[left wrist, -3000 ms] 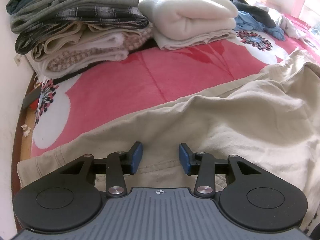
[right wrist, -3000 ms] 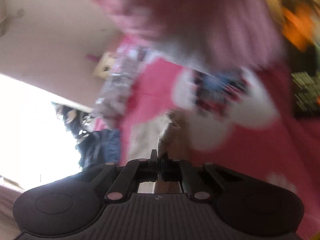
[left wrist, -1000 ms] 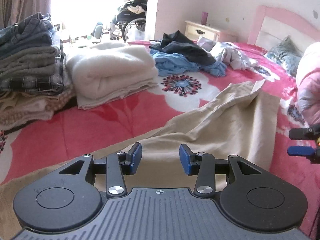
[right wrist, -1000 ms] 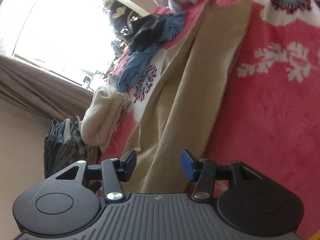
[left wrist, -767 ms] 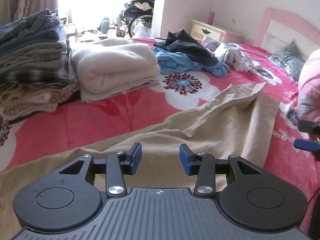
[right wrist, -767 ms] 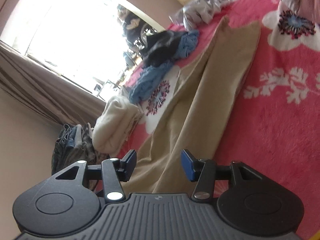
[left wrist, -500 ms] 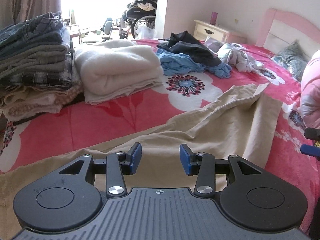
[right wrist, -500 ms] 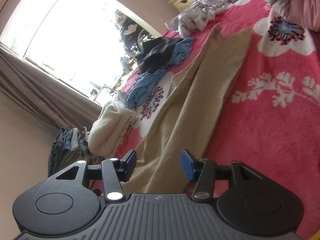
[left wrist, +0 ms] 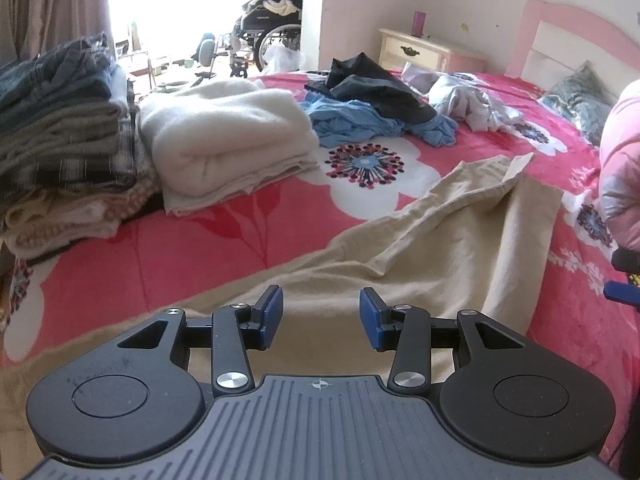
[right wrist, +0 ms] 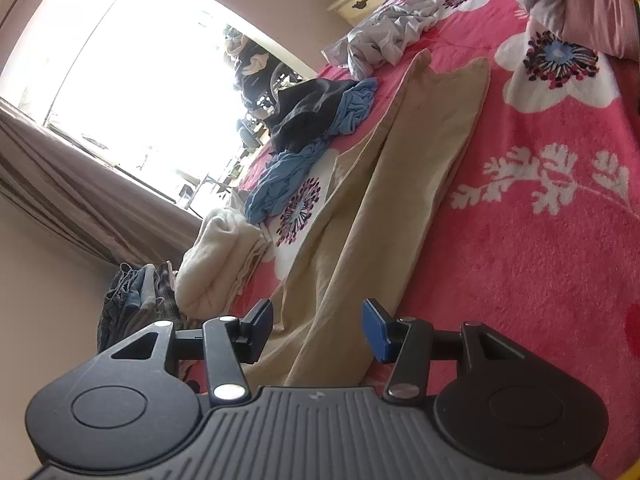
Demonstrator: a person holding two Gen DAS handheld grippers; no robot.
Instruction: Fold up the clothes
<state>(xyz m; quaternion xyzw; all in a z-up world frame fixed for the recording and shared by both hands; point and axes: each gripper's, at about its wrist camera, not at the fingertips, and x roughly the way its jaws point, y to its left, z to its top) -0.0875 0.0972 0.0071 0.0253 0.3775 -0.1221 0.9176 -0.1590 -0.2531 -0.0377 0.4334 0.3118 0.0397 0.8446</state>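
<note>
Folded stacks wait upper left, beige trousers lie unfolded mid-frame, and my left gripper and right gripper hang apart, empty.

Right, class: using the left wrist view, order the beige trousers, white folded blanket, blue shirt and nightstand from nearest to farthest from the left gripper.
1. Beige trousers, directly beneath the left gripper.
2. White folded blanket, ahead left.
3. Blue shirt, centre, farther along the bed.
4. Nightstand, against the far wall.
</note>
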